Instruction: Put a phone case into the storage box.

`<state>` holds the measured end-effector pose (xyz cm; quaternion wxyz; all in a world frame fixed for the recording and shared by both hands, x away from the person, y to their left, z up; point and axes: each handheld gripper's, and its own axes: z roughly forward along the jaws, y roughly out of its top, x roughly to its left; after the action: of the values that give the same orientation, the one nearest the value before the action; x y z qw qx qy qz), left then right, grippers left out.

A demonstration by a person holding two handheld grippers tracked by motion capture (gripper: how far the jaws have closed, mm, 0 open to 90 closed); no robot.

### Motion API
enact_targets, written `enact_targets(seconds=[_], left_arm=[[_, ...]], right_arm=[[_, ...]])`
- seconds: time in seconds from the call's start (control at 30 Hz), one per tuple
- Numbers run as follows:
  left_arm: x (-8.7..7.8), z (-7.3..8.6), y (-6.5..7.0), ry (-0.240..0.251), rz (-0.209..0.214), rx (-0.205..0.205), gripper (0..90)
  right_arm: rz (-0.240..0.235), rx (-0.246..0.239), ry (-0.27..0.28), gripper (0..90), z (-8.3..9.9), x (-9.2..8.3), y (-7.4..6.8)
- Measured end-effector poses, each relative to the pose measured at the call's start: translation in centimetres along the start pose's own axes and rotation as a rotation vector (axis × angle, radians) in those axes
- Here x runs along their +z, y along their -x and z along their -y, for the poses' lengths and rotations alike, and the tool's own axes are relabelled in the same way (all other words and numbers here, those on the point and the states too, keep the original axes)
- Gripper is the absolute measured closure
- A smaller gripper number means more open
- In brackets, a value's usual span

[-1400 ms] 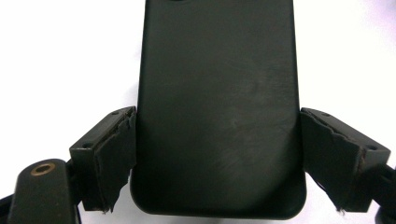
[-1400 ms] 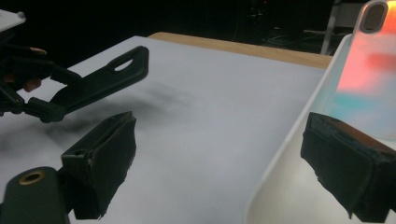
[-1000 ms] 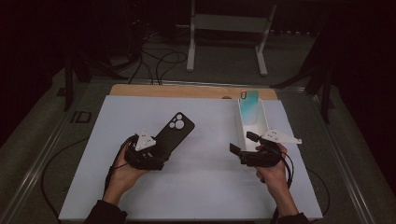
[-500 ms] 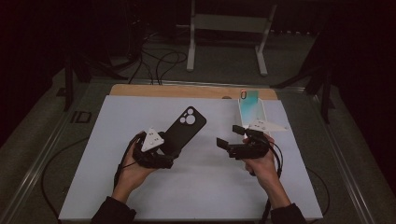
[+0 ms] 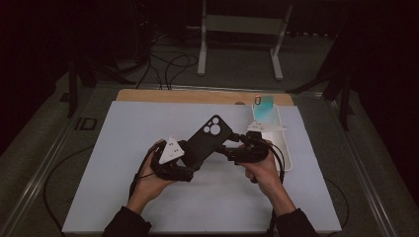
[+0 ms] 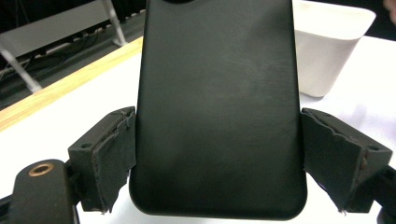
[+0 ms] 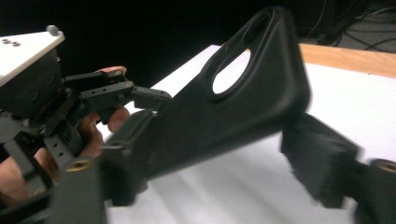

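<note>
A black phone case [image 5: 205,140] with a camera cutout is held above the white mat, its cutout end pointing up and away. My left gripper [image 5: 190,160] is shut on its lower end; both pads press the case's [image 6: 219,107] long sides. My right gripper [image 5: 226,148] comes in from the right at the case's middle. The case [image 7: 224,121] lies between its jaws, which have just been closing. Its left jaw lies against the case, and the blurred right jaw stands just off the edge. Farther off, the left gripper [image 7: 116,98] shows in a hand.
A white tray [image 5: 282,148] stands at the right of the white mat [image 5: 123,148], with a teal phone-shaped item [image 5: 263,107] leaning in its far end. A wooden board edge [image 5: 188,95] runs along the back. A metal stand [image 5: 242,29] and cables lie beyond the table.
Both hands have moved toward the middle. The left gripper carried the case right and slightly up. The right gripper came left from the tray, and its jaws now straddle the case.
</note>
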<state>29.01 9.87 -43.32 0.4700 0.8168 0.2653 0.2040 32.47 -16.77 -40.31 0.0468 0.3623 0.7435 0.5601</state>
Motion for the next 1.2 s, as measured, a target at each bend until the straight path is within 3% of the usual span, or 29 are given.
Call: enact_targets(seconds=[0.1,0.13,0.17,0.27,0.43,0.63,0.8,1.2], left_arm=[[0.2,-0.1,0.2,-0.001,0.005,0.005,15.0],[0.3,-0.2,0.3,-0.001,0.005,0.003,15.0],[0.5,-0.2,0.4,-0.002,0.005,0.002,15.0],[0.6,-0.3,0.5,0.01,0.008,-0.004,14.9],[0.7,-0.3,0.7,0.009,0.011,-0.004,14.9],[1.0,-0.3,0.9,0.006,0.02,-0.008,14.9],[1.4,-0.2,1.0,-0.015,0.02,-0.005,14.8],[1.5,-0.1,1.3,-0.024,0.005,-0.003,14.7]], right_arm=[[-0.027,0.027,-0.011,41.0,-0.1,0.5,0.2],[-0.027,0.027,-0.011,41.0,-0.1,0.5,0.2],[-0.037,0.042,-0.019,48.5,0.0,0.9,0.2],[-0.031,0.048,-0.033,56.3,0.0,1.2,0.1],[-0.052,0.068,-0.029,62.9,0.0,1.4,-0.1],[-0.099,0.098,-0.001,76.8,-0.1,1.4,-0.3],[-0.117,0.082,-0.003,80.7,-0.1,1.5,-0.5],[-0.112,0.055,-0.001,81.7,0.0,1.9,-1.0]])
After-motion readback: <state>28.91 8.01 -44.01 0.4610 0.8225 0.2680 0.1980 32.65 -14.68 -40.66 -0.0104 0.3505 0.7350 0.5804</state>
